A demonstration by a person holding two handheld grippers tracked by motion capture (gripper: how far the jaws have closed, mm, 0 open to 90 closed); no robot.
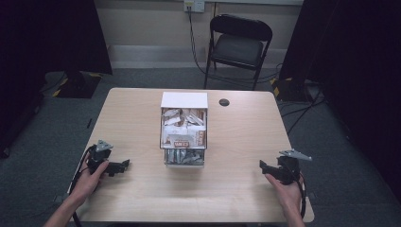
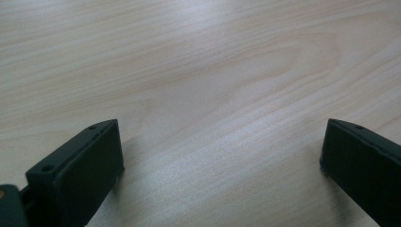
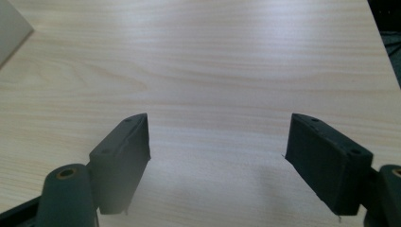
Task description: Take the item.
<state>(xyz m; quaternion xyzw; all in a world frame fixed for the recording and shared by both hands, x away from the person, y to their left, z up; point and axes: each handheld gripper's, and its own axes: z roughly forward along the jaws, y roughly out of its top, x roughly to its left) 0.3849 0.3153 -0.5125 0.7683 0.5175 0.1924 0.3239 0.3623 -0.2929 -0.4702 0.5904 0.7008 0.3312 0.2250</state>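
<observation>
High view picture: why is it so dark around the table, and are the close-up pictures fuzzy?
High view: light falls on the table, while black curtains darken the sides. Left gripper view: the left claw looks blurry, the wood grain sharper. Right gripper view: pale glare crosses the wood near the top; the right claw casts soft shadows.

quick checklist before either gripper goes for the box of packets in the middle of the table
1. Left gripper free: ok, its fingers stand wide apart with bare table between them.
2. Right gripper free: ok, open, nothing between its fingers.
3. Box reachable: ok, it sits mid-table between the two grippers, apart from both.
4. Path across the table: ok, bare wood lies between each gripper and the box.
5. Packets settled inside the box: cannot tell, they look piled loosely, and some at the near end seem to sit lower.
6. Box upright or tipped: cannot tell from the high view.
</observation>
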